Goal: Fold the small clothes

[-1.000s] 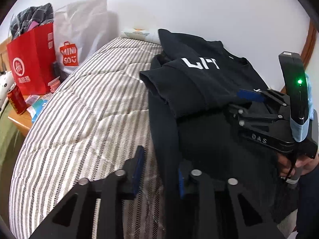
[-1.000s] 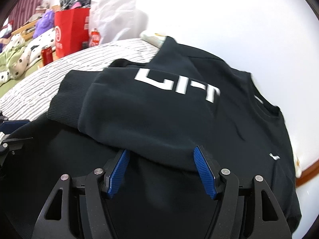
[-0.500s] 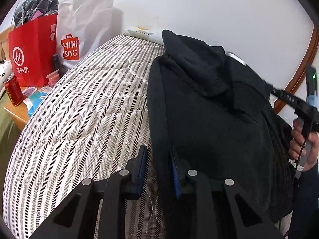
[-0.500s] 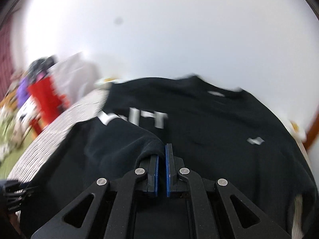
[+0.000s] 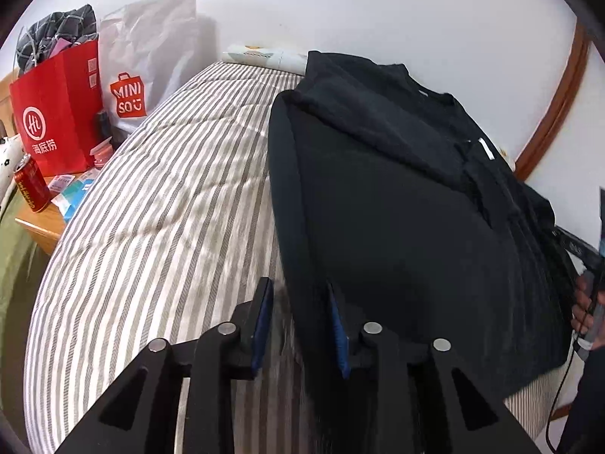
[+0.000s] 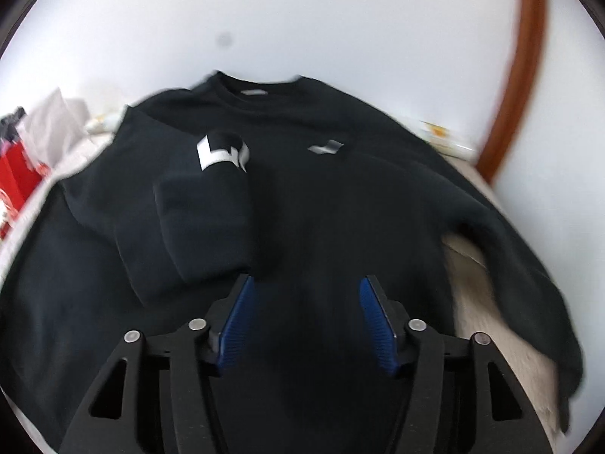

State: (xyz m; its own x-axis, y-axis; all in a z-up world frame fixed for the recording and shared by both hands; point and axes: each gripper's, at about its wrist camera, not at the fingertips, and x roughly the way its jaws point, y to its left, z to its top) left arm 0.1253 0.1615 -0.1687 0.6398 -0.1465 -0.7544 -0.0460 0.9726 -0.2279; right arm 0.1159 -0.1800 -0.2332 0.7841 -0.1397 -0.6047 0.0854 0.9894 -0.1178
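Item: black sweatshirt [image 6: 340, 204], lying flat on the striped bed [image 5: 159, 204], collar toward the wall, its left side along the middle of the mattress. One sleeve [image 6: 204, 219] is folded in across the chest, cuff up, white lettering showing; the other sleeve trails off toward the bed's right edge.

Left gripper [image 5: 298, 325]: I have its jaws apart and opening, straddling the sweatshirt's near left edge. The cloth passes between them, but I see no pad pressing on it.

Right gripper [image 6: 306, 321]: jaws apart and opening, above the lower front of the sweatshirt, nothing between them.

Risks, as I judge them:
- The folded sleeve sits loosely with a rounded fold; dragging the body sideways could roll it back out.
- If I close the left jaws here, they may catch the mattress cover with the hem and drag both.
- The trailing sleeve hangs near the bed's right edge; a careless lift could tip it over the side and pull the shoulder askew.
- The right view is blurred, so I may misjudge cloth edges when picking the next grasp.

Also present: red bag [image 5: 56, 113], white bag [image 5: 151, 56], red can [image 5: 32, 189].
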